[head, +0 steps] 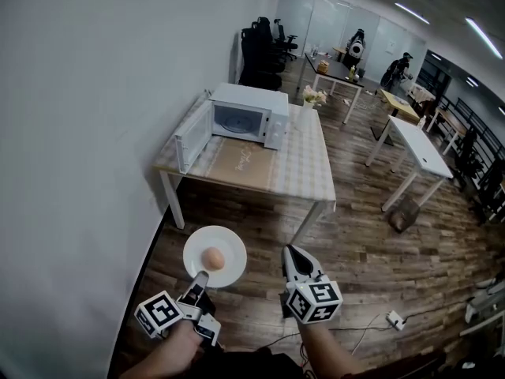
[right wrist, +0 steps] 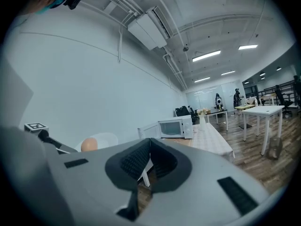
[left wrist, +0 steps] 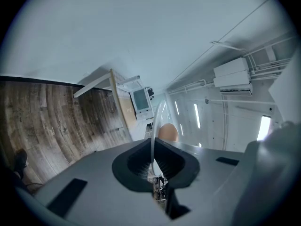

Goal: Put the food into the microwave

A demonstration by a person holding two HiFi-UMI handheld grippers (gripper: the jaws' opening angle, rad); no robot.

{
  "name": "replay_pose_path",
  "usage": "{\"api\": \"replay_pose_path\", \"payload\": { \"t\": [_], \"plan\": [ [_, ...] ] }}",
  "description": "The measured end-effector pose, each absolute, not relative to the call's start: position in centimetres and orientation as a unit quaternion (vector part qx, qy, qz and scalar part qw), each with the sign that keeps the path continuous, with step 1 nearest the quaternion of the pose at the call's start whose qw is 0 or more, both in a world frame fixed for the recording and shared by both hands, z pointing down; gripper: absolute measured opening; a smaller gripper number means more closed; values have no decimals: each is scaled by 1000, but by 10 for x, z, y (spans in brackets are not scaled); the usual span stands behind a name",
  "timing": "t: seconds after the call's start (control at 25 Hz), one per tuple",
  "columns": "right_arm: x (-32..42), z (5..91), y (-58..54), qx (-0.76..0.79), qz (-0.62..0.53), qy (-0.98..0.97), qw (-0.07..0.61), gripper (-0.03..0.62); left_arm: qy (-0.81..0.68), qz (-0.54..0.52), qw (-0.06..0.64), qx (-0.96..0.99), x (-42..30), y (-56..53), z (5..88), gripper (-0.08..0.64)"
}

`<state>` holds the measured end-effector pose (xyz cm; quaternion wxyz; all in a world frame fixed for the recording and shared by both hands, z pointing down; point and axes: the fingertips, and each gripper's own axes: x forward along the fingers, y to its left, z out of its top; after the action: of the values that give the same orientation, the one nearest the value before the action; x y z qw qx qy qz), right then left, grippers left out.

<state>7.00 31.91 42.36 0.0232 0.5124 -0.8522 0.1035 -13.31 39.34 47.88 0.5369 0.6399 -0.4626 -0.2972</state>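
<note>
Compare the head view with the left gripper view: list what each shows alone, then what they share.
Head view only: the right gripper, the white tables and people farther down the room. Left gripper view only: the plate seen edge-on, its rim clamped between the jaws of the left gripper, and a wall air conditioner. Both: that white plate with the round tan food, the microwave with its door open on the table, and the wooden floor.
</note>
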Motion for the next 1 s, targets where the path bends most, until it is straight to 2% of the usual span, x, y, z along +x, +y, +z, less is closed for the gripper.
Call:
{"api": "replay_pose_path", "payload": {
  "t": [0.52,1.0],
  "plan": [
    [40,429,317,528,98,-843,27,9,-437,-299,545,650,-157,382,480,17],
    [43,437,243,511,107,-853,19,9,-460,-297,543,637,-152,329,487,17]
  ]
}}
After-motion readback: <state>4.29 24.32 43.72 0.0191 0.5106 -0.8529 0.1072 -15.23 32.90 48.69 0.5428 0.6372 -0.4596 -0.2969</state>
